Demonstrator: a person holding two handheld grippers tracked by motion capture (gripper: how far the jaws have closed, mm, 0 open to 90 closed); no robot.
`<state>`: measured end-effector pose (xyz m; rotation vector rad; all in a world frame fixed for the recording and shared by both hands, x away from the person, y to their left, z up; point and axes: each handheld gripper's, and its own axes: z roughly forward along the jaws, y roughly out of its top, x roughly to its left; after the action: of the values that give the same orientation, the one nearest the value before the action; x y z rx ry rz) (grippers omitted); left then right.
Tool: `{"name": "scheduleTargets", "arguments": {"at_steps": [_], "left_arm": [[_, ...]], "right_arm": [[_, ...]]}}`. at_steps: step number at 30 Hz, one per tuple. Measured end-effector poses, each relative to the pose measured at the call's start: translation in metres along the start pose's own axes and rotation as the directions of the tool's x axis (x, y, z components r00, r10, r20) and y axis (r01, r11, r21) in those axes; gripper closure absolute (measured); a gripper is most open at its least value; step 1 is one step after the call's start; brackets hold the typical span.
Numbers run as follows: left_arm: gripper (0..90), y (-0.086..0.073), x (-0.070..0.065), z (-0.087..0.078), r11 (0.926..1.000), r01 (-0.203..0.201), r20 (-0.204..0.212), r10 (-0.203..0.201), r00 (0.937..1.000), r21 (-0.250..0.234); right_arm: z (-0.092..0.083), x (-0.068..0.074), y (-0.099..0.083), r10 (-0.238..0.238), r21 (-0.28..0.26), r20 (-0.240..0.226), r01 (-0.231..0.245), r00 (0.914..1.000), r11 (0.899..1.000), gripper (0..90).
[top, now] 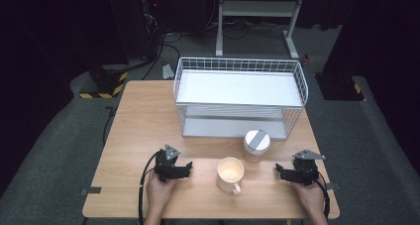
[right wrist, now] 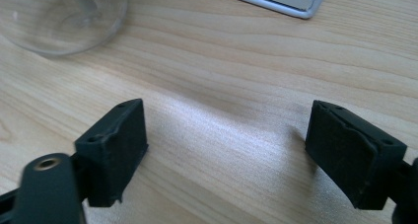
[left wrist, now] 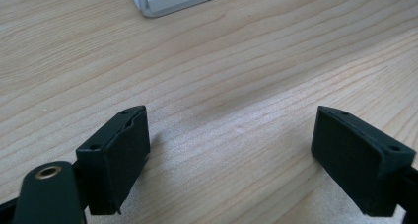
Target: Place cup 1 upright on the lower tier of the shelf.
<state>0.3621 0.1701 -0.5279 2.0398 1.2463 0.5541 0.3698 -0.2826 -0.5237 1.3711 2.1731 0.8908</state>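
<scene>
A person's two hand-held grippers rest low on a wooden table (top: 148,116), the left gripper (top: 187,168) and the right gripper (top: 280,171) each with jaws spread wide and nothing between them, pointing inward from either side at a cream mug (top: 231,174). The mug stands upright between them near the table's front edge, apart from both, its handle turned toward the person. Just behind it stands a clear glass jar (top: 256,145) with a grey-and-white lid, in front of a white wire rack (top: 239,97).
</scene>
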Motion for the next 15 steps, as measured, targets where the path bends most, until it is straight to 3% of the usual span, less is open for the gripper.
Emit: {"name": "scheduleTargets", "arguments": {"at_steps": [8,15], "left_arm": [[15.3,0.0,0.0004,-0.0001,1.0,-0.003,-0.002,0.003,1.0,0.001],[15.3,0.0,0.0003,-0.0001,1.0,0.001,-0.003,-0.001,1.0,0.0]], "right_arm": [[-0.004,0.0,-0.0033,0.02,-0.014,-0.028,-0.02,0.9994,1.0,12.7],[-0.0098,0.0066,-0.0078,0.006,-0.043,-0.054,-0.009,0.9985,0.999,12.7]]}}
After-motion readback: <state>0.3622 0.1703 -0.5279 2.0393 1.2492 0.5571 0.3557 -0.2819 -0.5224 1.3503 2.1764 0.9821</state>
